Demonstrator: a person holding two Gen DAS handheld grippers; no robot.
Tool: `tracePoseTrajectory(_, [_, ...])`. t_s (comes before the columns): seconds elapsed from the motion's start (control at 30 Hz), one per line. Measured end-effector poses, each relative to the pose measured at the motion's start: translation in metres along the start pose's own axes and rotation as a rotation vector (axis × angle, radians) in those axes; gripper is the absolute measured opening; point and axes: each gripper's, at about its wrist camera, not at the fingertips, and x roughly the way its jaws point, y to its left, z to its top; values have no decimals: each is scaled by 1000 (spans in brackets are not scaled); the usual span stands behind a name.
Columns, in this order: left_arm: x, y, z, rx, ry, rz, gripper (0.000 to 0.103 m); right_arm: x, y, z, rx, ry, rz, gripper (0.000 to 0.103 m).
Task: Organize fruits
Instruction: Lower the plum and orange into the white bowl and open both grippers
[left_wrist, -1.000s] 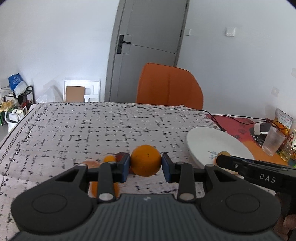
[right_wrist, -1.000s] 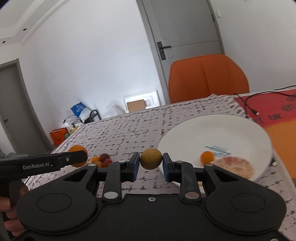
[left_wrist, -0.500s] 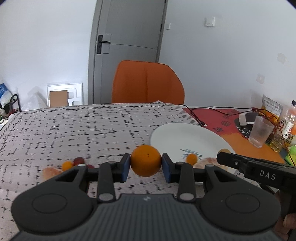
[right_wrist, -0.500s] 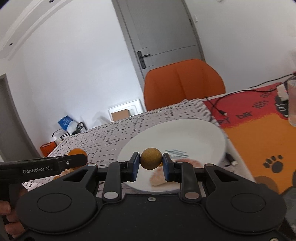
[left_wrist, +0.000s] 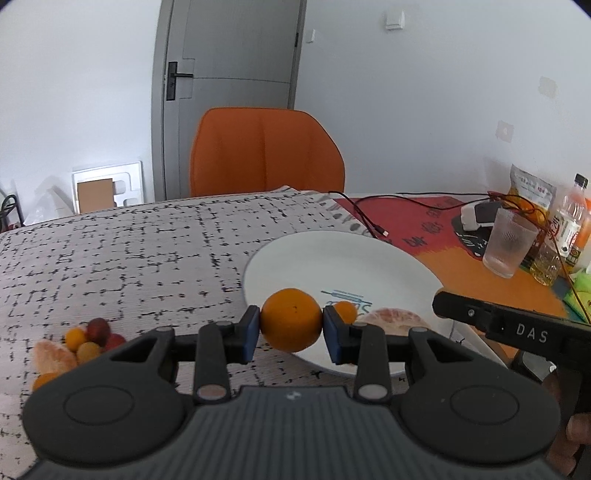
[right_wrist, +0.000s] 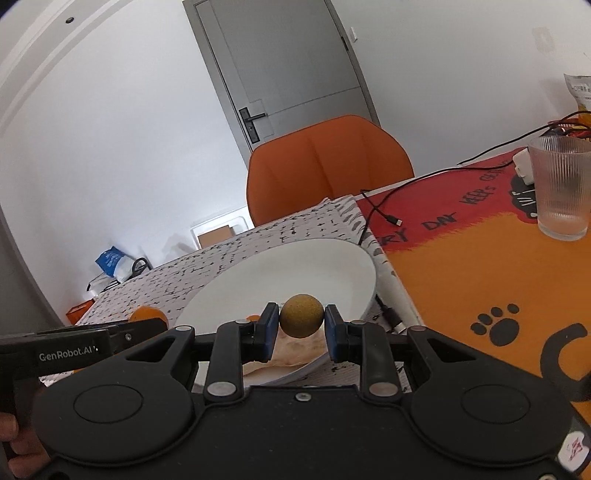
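Observation:
My left gripper (left_wrist: 291, 328) is shut on an orange (left_wrist: 291, 319), held above the near left rim of the white plate (left_wrist: 332, 258). On the plate lie a small orange fruit (left_wrist: 345, 311) and a peeled citrus piece (left_wrist: 397, 320). My right gripper (right_wrist: 301, 326) is shut on a small brown-yellow round fruit (right_wrist: 301, 315), held over the near part of the plate (right_wrist: 295, 269). The left gripper and its orange (right_wrist: 146, 315) show at the left of the right wrist view. Several small fruits (left_wrist: 90, 338) lie on the tablecloth to the left.
A ribbed glass (left_wrist: 508, 245) (right_wrist: 563, 184), bottles and a snack bag (left_wrist: 532, 190) stand on the orange mat at the right. A black cable (right_wrist: 384, 214) lies behind the plate. An orange chair (left_wrist: 266, 151) stands at the table's far edge.
Both grippers have swung to the right, each with its fruit. The plate now lies right under them; the loose fruit pile has slid to the left edge of the left wrist view.

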Motion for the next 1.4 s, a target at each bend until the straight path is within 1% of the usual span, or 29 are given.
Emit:
tracePoseTrajectory(0.4, [24, -11, 3, 15, 43, -15, 36, 14, -10, 5, 8, -1, -12, 25])
tracePoseTrajectory(0.53, [22, -11, 5, 23, 22, -4, 36, 17, -12, 4, 12, 1, -19, 25])
tracePoseTrajectory(0.63, [19, -8, 5, 11, 22, 1, 39, 16, -10, 5, 10, 1, -24, 25])
tracePoseTrajectory(0.7, [16, -4, 5, 5, 22, 9, 39, 16, -9, 5, 4, -2, -22, 28])
tracePoseTrajectory(0.77, [13, -1, 5, -1, 26, 13, 39, 15, -6, 4, -13, -16, -29, 38])
tracePoseTrajectory(0.83, [11, 1, 4, -5, 26, 17, 40, 13, -2, 3, -26, -13, -28, 39])
tracePoseTrajectory(0.9, [6, 5, 4, -12, 23, 24, 44, 11, 0, 2, -27, -10, -22, 40])
tracePoseTrajectory(0.97, [2, 8, 4, -18, 19, 30, 50, 9, 3, 1, -33, -7, -22, 43])
tracePoseTrajectory(1.1, [-10, 15, 2, -29, 4, 33, 57, 4, 12, -2, -45, -4, -15, 46])
tracePoseTrajectory(1.13, [-13, 16, 2, -30, 1, 36, 61, 2, 15, -3, -50, -5, -12, 48])
tracePoseTrajectory(1.23, [-22, 21, 0, -34, -12, 48, 64, -2, 23, -5, -62, -7, -9, 50])
tracePoseTrajectory(1.3, [-28, 24, -1, -42, -18, 53, 68, -4, 27, -7, -63, -4, -4, 53])
tracePoseTrajectory(1.37, [-34, 28, -3, -51, -27, 66, 77, -7, 32, -8, -65, -3, -3, 57])
tracePoseTrajectory(1.4, [-38, 31, -4, -56, -37, 74, 78, -9, 35, -8, -69, -6, -5, 59])
